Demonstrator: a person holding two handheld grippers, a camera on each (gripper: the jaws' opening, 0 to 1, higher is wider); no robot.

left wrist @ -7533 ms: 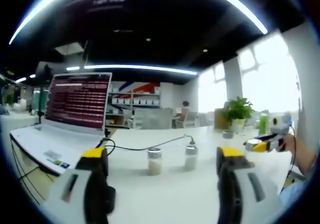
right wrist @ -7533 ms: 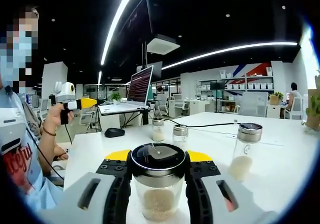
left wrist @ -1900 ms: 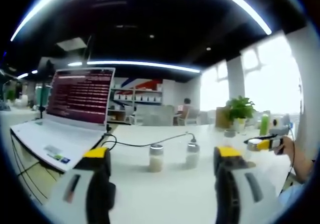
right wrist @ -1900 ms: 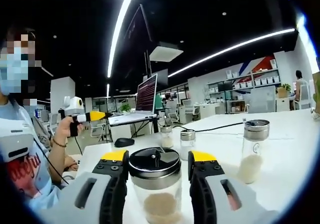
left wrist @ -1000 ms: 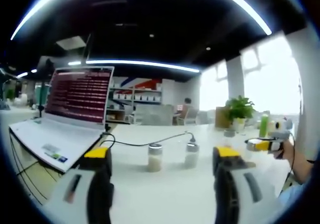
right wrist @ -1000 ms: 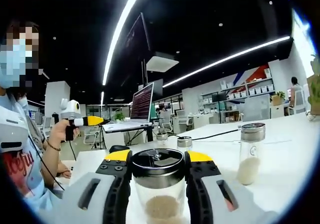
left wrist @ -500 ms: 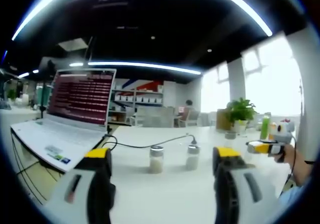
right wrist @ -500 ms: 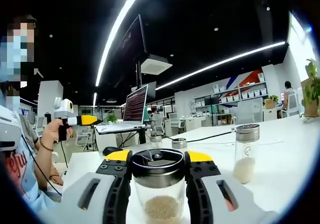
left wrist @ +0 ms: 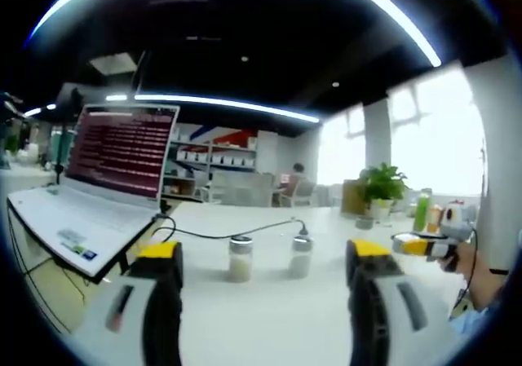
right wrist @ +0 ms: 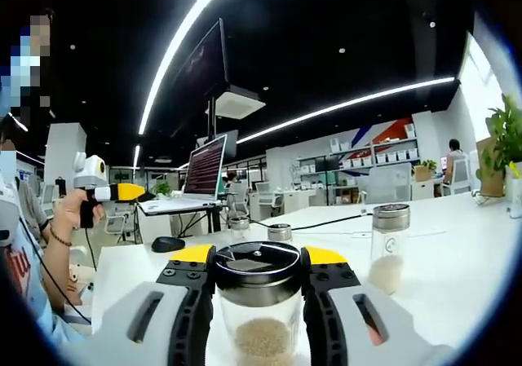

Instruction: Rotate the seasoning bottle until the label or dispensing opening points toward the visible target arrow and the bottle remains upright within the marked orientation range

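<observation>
My right gripper (right wrist: 257, 301) clamped the seasoning bottle (right wrist: 257, 301) upright; beyond it my left gripper (left wrist: 257, 301) hung wide, holding nothing.

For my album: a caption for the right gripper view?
Yellow-tipped right gripper clamps a black-lidded glass seasoning bottle upright above a white table.

Seasoning bottle (right wrist: 258, 301): clear glass, glossy dark lid, probably metal; table (right wrist: 457, 244) smooth white.

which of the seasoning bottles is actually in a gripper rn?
The dark-lidded bottle in the right gripper view, clamped between the right gripper jaws. The taller silver-capped bottle to its right and the two small jars by the laptop stand free on the table.
</observation>
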